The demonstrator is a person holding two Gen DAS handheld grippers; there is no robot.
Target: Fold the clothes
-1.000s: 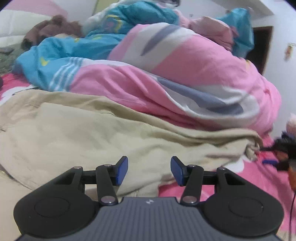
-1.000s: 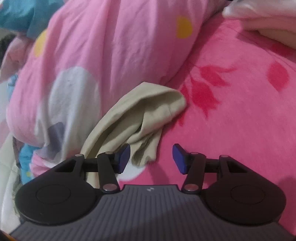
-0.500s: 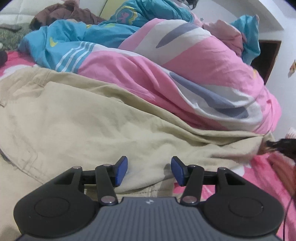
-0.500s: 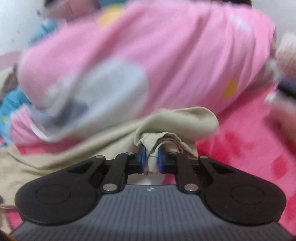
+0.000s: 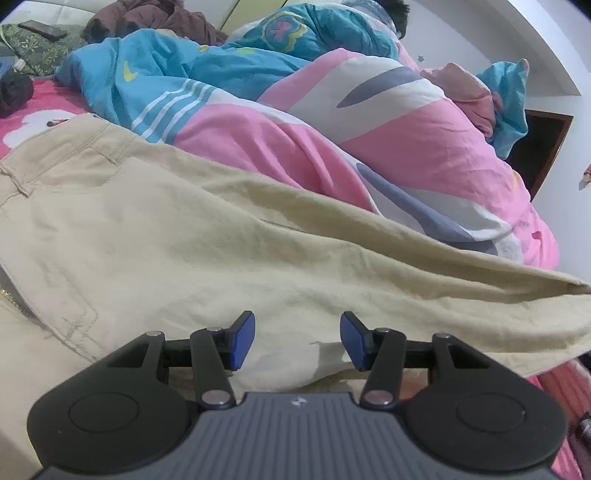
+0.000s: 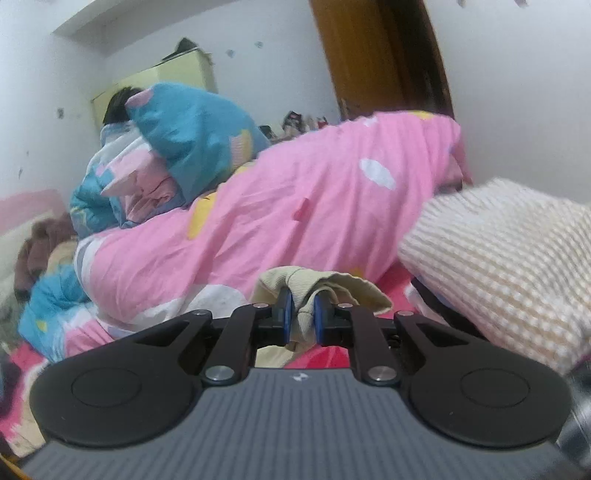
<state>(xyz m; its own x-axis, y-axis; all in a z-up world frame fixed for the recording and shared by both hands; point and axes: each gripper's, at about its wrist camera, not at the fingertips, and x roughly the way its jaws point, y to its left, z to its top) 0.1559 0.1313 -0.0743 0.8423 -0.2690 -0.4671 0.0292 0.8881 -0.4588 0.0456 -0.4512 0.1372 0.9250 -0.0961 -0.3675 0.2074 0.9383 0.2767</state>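
Right gripper (image 6: 302, 317), at lower centre, has just closed and pinches the hem of the trousers (image 5: 207, 251), likely to carry it over for a fold. Left gripper (image 5: 297, 341) hovers with jaws apart over the cloth spread across mid-frame.

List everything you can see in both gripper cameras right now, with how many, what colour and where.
trousers: one, beige, spread across the bed; the leg end is pinched in the right gripper
duvet: one, pink, white, grey and blue, heaped behind the trousers
bed sheet: one, pink with white patches, under everything
brown garment: one, brown, far end of the bed
phone: one, dark, far left on a green patterned cloth
waffle-knit cloth: one, cream, right of the right gripper
door: one, brown wood, back wall
left gripper: open, over the trousers
right gripper: shut on the leg end
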